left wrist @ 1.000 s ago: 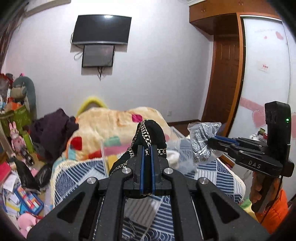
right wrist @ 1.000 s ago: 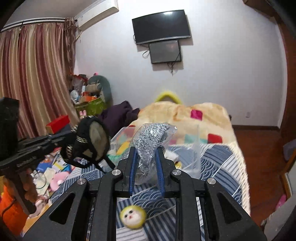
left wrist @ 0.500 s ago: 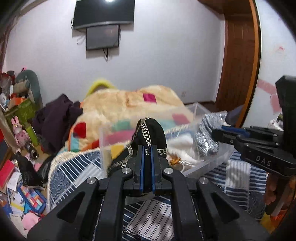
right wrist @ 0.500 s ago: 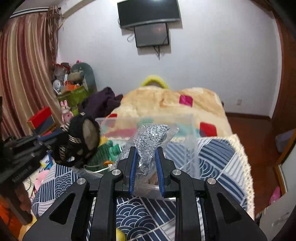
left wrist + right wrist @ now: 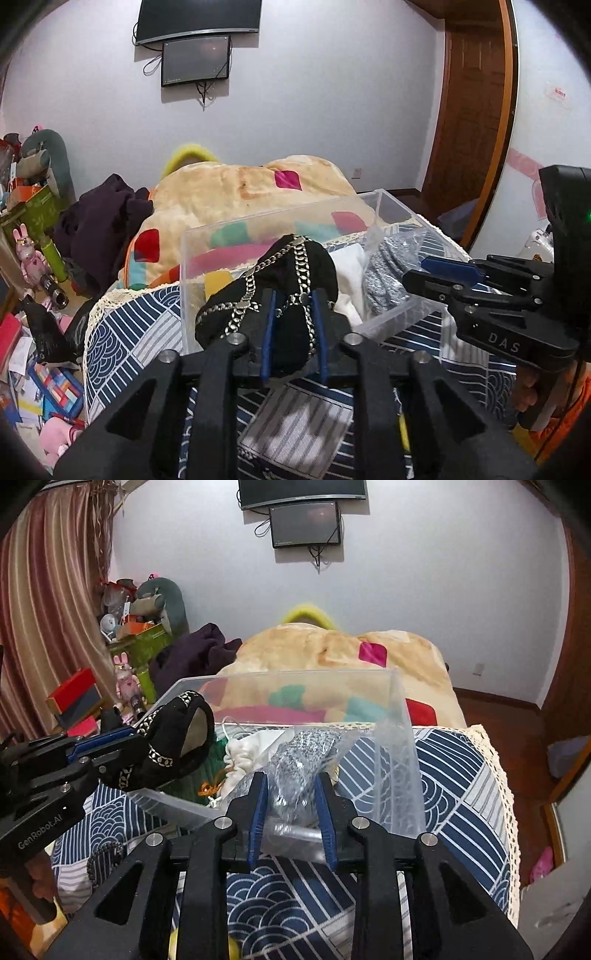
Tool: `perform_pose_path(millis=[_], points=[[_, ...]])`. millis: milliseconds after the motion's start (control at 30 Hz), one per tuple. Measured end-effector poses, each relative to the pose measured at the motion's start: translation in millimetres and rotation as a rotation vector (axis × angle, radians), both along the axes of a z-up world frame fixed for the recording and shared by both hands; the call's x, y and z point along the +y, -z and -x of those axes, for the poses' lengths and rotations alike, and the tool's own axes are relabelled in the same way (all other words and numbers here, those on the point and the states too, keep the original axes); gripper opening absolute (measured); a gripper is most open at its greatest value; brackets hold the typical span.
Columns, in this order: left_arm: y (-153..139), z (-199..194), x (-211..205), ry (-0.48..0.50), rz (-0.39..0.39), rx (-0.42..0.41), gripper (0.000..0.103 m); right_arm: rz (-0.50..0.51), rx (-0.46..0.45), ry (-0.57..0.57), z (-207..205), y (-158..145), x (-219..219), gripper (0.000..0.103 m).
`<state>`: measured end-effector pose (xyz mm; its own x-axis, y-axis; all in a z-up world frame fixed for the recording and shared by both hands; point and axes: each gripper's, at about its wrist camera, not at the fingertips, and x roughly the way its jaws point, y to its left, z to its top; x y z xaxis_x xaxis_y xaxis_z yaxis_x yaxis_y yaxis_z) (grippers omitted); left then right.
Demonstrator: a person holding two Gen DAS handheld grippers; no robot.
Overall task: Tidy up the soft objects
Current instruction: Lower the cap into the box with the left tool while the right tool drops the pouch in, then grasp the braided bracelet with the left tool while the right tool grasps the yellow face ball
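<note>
Soft things sit in both my claws above a clear plastic box [image 5: 280, 225] on the blue patterned bedspread [image 5: 129, 332].

From my left wrist: my left claw [image 5: 293, 299] has its blue pads parted, with a black chain-trimmed pouch [image 5: 284, 269] lying between them; I cannot tell whether the pads still touch it. The pouch hangs at the box's near wall. At 3 o'clock my right claw [image 5: 421, 271] reaches in over the box, a grey knit item in a clear bag [image 5: 384, 273] at its tip, beside a white cloth [image 5: 347, 266].

From my right wrist: my right claw [image 5: 291, 786] has its pads spread, the bagged grey knit between them over the box's near edge; whether they pinch it I cannot tell. At 9 o'clock my left claw [image 5: 122, 738] carries the black pouch above the box's left rim. A patchwork blanket [image 5: 332, 650] lies beyond at 12 o'clock.
</note>
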<state>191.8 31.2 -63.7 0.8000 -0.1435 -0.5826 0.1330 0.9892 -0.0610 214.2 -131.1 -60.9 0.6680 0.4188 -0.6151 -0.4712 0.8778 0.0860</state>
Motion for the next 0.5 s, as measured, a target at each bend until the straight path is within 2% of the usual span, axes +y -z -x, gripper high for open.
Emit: perform_pose_path(millis=[133,267,300,433,500], points=[[-9.3,10.0,-1.6,0.002,0.005,-0.011,0.026,0.001,-0.039,0.008,13.2,-7.6,-7.3,0.044],[-23.7,28.0,-1.6,-0.008,0.008,-0.058,0.045,-0.011,-0.088,0.017,28.0,-20.9,-14.3,0.058],[-27.0,31.9,-1.4,-0.011,0.01,-0.069,0.05,-0.018,-0.099,0.017,31.3,-24.5,-15.3,0.059],[-40.2,51.5,0.5,-0.023,0.005,-0.114,0.061,-0.04,-0.133,0.011,43.2,-37.7,-21.4,0.062],[-43.5,61.2,2.2,-0.032,-0.006,-0.127,0.067,-0.048,-0.149,0.008,50.4,-41.6,-24.1,0.068]])
